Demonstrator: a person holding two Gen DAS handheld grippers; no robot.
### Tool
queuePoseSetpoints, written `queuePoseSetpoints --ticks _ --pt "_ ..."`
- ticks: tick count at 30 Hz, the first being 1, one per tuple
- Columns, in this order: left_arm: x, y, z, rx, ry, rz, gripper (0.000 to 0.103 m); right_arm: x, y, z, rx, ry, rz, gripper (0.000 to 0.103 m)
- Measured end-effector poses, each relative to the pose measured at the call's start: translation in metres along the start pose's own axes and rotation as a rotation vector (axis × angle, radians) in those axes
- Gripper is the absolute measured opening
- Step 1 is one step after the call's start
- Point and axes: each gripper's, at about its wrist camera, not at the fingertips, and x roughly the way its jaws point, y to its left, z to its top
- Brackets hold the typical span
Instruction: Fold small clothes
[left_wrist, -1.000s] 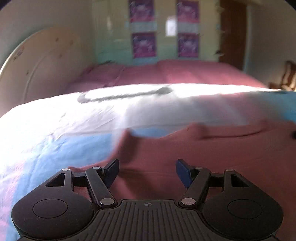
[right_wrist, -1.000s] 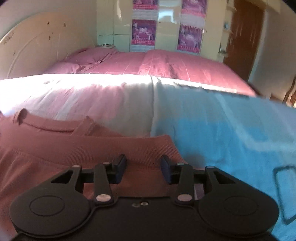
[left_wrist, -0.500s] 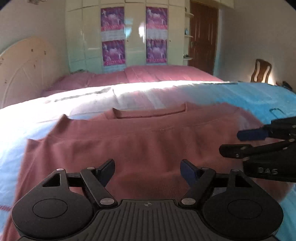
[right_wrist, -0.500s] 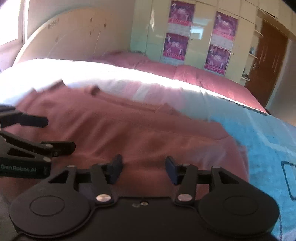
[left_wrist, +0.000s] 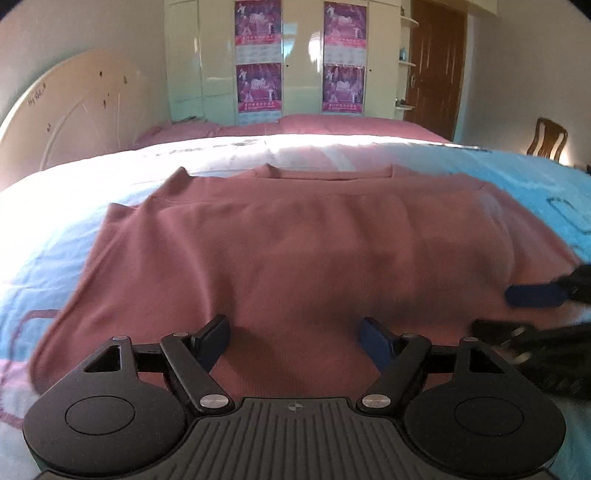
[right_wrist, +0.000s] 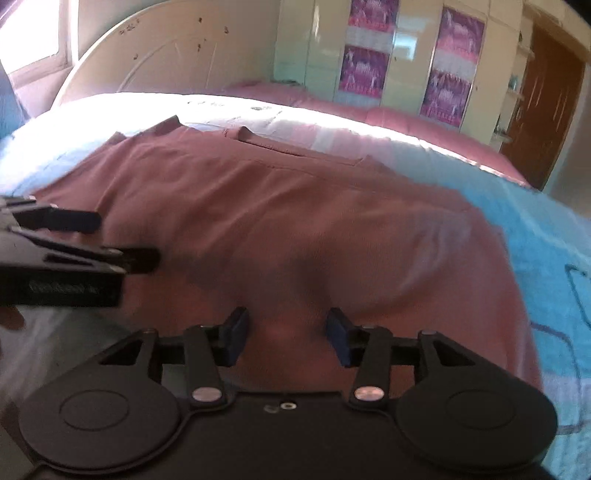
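Where window (right_wrist: 35, 37) shows, right view only

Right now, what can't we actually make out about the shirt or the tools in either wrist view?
- Shirt bottom hem: hidden in both views by the camera's own tool body.
- Right tool, left wrist view: cut off by the right edge and motion-blurred.
- Left tool, right wrist view: cut off by the left edge; the lettering on its body is too blurred to read.
- Right sleeve: not discernible in either view; blurred in the right wrist view.
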Motion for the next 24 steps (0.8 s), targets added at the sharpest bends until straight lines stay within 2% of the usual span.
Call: queuePoseSetpoints --ticks 2,4,7,8,10,12,13,14,16,18,20,22,24 --pt "-0.005 0.014 -0.007 -0.009 0.003 0.035 0.077 -0.008 -0.01 -0.007 0.002 0.006 -0.024 0.046" --pt "-0.013 0.039 -0.018 -0.033 0.01 0.087 0.077 -0.017 -0.029 -0.019 0.017 0.004 -0.091 0.046" --pt "-0.025 0.077 -0.033 -0.08 0.016 0.138 0.077 -0.035 -0.071 -0.039 0.099 0.005 -0.175 0.046" --pt "-0.027 0.085 -0.035 -0.088 0.016 0.143 0.077 -0.038 -0.084 -0.044 0.124 0.021 -0.205 0.046" --pt "-0.028 0.091 -0.035 -0.091 0.018 0.133 0.077 -0.042 -0.103 -0.052 0.189 0.034 -0.199 0.045" --pt "-0.027 0.083 -0.032 -0.039 0.02 0.146 0.077 -0.045 -0.106 -0.049 0.201 0.032 -0.171 0.031" --pt "-0.029 0.081 -0.03 -0.036 0.011 0.152 0.077 -0.049 -0.104 -0.046 0.201 0.021 -0.162 0.01" --pt "-0.03 0.081 -0.029 -0.051 0.006 0.146 0.077 -0.051 -0.103 -0.043 0.211 0.013 -0.161 0.004" --pt "-0.028 0.086 -0.032 -0.088 0.018 0.164 0.077 -0.053 -0.105 -0.042 0.232 -0.003 -0.153 0.007" --pt "-0.023 0.093 -0.037 -0.124 0.036 0.157 0.077 -0.038 -0.109 -0.046 0.237 0.062 -0.163 0.006" --pt "-0.028 0.092 -0.033 -0.127 0.042 0.176 0.077 -0.035 -0.113 -0.047 0.229 0.071 -0.16 0.006" --pt "-0.03 0.094 -0.032 -0.127 0.037 0.178 0.077 -0.042 -0.114 -0.041 0.232 0.049 -0.171 0.011" --pt "-0.023 0.1 -0.037 -0.15 0.077 0.166 0.077 -0.049 -0.116 -0.042 0.242 0.002 -0.174 0.013"
